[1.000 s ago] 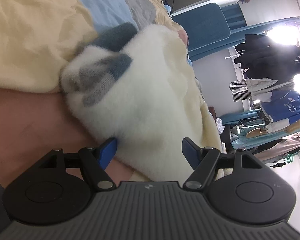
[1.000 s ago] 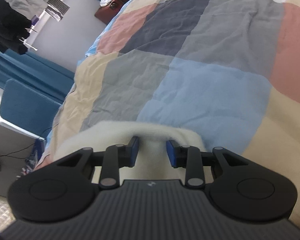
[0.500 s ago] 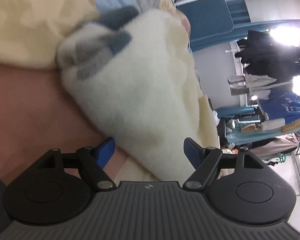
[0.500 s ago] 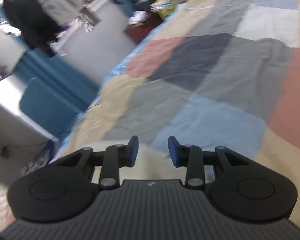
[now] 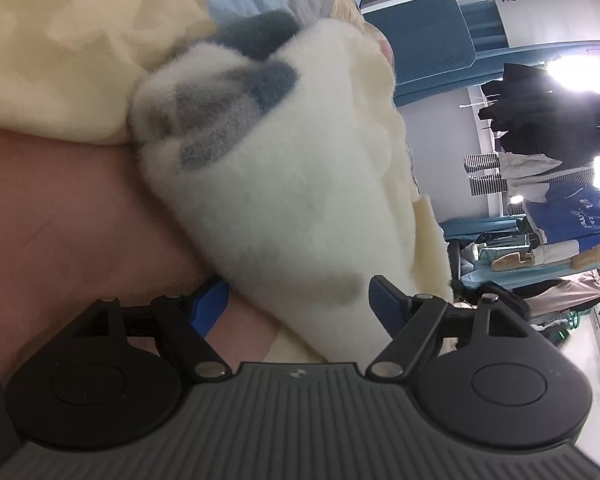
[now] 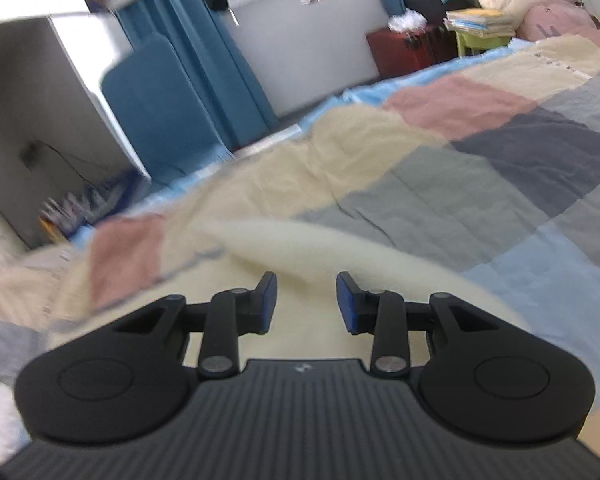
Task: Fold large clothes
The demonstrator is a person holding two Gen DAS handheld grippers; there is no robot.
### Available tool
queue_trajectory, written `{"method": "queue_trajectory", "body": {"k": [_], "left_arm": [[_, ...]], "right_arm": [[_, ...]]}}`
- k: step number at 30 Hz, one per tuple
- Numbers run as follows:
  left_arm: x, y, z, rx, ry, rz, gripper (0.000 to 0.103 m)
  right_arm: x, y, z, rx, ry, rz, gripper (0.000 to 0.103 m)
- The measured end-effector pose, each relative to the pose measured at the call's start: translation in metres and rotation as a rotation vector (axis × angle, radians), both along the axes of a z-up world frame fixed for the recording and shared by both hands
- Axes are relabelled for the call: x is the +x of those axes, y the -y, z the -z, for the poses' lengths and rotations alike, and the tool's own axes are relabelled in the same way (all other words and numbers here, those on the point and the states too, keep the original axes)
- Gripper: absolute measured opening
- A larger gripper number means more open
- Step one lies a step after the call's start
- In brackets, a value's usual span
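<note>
A fluffy cream-white garment (image 5: 292,200) with grey and blue-grey patches lies bunched on the patchwork quilt (image 5: 60,208). My left gripper (image 5: 298,302) is open, its jaws wide apart around the near end of the garment, which lies between the blue pads (image 5: 384,300). In the right wrist view the same cream fleece (image 6: 300,276) lies just beyond and under my right gripper (image 6: 306,302). Its jaws are open with a moderate gap and hold nothing.
The quilt (image 6: 480,184) of cream, pink, grey and blue squares covers the bed. A blue padded panel (image 6: 160,108) and white cabinet (image 6: 40,120) stand past the bed's edge. A clothes rack (image 5: 548,128) with dark garments stands in the room.
My right gripper let go of the cream fleece, opened wider, and swung up and left, away from the quilt toward the bed's edge. My left gripper stayed open around the garment, shifting slightly.
</note>
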State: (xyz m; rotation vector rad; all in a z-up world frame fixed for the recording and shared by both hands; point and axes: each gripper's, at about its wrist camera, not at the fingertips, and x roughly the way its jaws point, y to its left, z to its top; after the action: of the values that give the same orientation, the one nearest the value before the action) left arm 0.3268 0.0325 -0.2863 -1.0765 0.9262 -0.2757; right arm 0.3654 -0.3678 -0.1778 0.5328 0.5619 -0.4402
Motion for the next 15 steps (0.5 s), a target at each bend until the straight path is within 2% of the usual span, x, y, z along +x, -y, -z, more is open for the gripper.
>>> {"method": "queue_trajectory", "body": {"k": [4,8,15], "left_arm": [[0.001,0.002,-0.003,0.020,0.008,0.010,0.081],[0.007,0.002,-0.006,0.052,0.012,0.014,0.081],[0.014,0.001,-0.005,0.074,0.020,0.020,0.081]], "right_arm": [[0.027,0.021,0.017,0.008,-0.090,0.041,0.034],[0.042,0.036,0.023,-0.068,-0.097,0.055,0.034],[0.033,0.066,0.039,0.081,-0.066,0.155,0.032]]}}
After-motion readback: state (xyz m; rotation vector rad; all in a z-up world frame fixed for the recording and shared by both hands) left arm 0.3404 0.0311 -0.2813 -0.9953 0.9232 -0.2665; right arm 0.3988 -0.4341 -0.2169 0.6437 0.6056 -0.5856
